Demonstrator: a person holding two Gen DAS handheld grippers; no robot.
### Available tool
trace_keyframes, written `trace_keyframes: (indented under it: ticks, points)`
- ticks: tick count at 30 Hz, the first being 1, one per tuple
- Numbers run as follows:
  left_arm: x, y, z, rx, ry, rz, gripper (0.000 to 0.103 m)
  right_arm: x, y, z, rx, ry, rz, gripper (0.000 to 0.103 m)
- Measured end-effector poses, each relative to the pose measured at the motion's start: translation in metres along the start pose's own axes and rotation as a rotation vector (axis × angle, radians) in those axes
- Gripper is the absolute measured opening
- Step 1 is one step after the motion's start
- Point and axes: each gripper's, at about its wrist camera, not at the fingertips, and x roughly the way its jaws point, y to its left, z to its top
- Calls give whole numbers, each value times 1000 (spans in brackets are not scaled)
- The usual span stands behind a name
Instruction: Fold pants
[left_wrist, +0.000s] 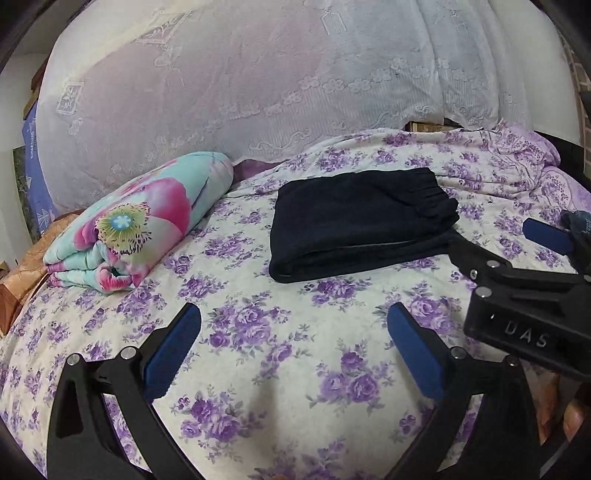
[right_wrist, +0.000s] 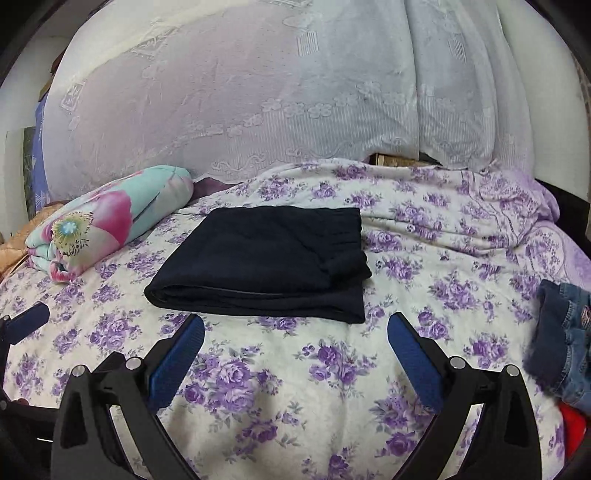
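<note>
Dark navy pants (left_wrist: 362, 221) lie folded into a flat rectangle on the floral bed sheet (left_wrist: 258, 332); they also show in the right wrist view (right_wrist: 266, 269). My left gripper (left_wrist: 295, 347) is open and empty, hovering over the sheet in front of the pants. My right gripper (right_wrist: 295, 354) is open and empty, just short of the pants' near edge. In the left wrist view the right gripper (left_wrist: 495, 243) shows at the right, beside the pants' right corner. One finger (right_wrist: 27, 325) of the left gripper shows at the left edge of the right wrist view.
A rolled floral blanket (left_wrist: 136, 225) lies left of the pants, also in the right wrist view (right_wrist: 107, 218). Blue jeans (right_wrist: 565, 332) lie at the right edge of the bed. A white lace curtain (left_wrist: 258, 81) hangs behind the bed.
</note>
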Motion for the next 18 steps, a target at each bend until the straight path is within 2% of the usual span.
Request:
trace_keyframes:
  ticks: [11, 18]
  points:
    - [0, 4, 1, -12, 2, -16, 98, 2, -4, -1, 21, 14, 10, 100]
    - [-9, 3, 1, -16, -48, -16, 98, 2, -6, -1, 30, 13, 11, 100]
